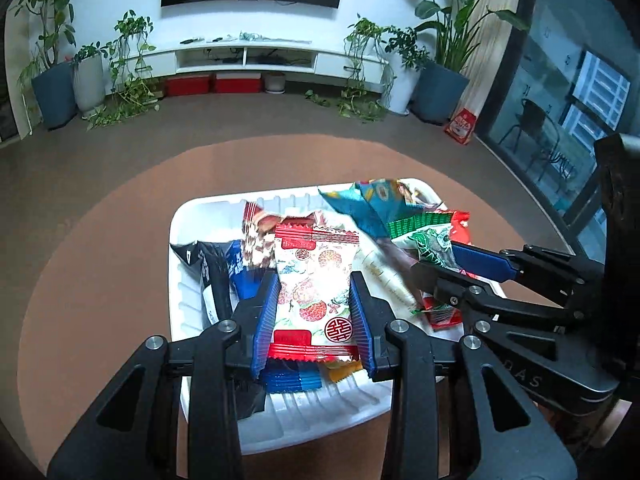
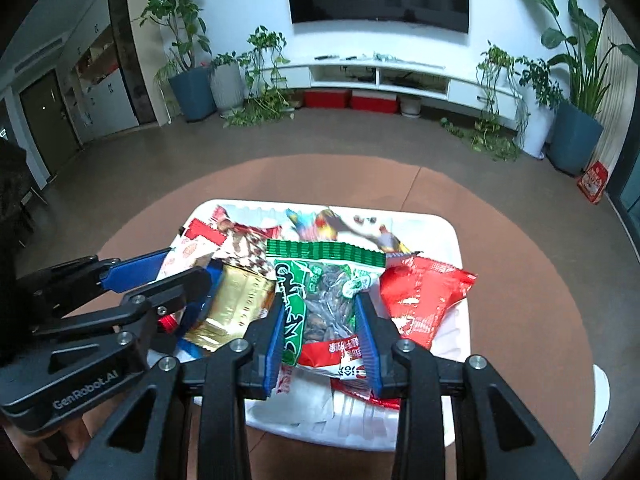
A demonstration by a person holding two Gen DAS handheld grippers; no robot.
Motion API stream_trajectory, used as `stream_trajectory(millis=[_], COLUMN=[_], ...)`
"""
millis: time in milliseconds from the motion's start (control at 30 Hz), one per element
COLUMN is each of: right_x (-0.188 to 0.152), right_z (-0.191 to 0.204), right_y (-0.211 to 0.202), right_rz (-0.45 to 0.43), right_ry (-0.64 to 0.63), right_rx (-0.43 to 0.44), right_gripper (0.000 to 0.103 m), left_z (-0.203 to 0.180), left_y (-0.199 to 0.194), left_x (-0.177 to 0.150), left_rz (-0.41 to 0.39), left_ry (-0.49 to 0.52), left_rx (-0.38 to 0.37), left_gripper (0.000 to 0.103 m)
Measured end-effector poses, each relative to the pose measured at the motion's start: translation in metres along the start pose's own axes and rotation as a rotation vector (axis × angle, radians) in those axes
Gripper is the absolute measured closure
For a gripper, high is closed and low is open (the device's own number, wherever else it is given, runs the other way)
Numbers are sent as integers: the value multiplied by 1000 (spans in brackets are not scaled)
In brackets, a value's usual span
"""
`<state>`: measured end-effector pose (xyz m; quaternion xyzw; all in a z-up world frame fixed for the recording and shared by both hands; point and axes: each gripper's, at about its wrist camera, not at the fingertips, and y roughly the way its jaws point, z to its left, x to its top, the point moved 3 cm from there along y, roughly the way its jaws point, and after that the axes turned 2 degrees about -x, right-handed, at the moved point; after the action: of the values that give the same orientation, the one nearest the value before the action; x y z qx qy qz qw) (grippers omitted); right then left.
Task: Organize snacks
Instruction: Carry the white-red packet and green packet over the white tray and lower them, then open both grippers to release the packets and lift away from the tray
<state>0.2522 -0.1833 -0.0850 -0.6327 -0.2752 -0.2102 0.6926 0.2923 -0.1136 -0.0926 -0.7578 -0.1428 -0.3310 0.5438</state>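
Note:
A white ribbed tray (image 1: 188, 216) (image 2: 452, 236) on a round brown table holds a heap of snack packets. My left gripper (image 1: 316, 280) is shut on a white packet with red fruit print and red ends (image 1: 316, 280), above the tray's near part. My right gripper (image 2: 320, 300) is shut on a green-topped clear packet of sunflower seeds (image 2: 324, 292), over the tray's middle. Each gripper shows in the other view: the right one in the left wrist view (image 1: 436, 256), the left one in the right wrist view (image 2: 188, 268). They are close side by side.
In the tray lie a red packet (image 2: 420, 296), a gold packet (image 2: 236, 304), a teal packet (image 1: 372, 204), a black packet (image 1: 208, 264) and a blue one (image 1: 292, 376). The brown table (image 1: 100, 264) surrounds the tray. A white object (image 2: 600, 400) sits at the table's right edge.

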Motion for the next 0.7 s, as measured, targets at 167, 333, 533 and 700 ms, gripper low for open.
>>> stream_trajectory(millis=[167,333,533,700], right_x=[-5,-11,-12,-12], right_z=[2,7,12,13], right_y=[9,9,7,3], right_rz=[7,5,3,-8], right_ry=[-21,-31,-34,-36], right_rx=[-5,-13,-31,-54], right_gripper=[66,65,62,59], left_z=[2,4,7,9], left_y=[29,45,53,48], left_x=[-7,-11,-10,-10], left_rz=[28,36,32,21], left_ry=[-8,0,-3,-8], left_rx=[3,11,36,53], left_gripper=[70,69,60,52])
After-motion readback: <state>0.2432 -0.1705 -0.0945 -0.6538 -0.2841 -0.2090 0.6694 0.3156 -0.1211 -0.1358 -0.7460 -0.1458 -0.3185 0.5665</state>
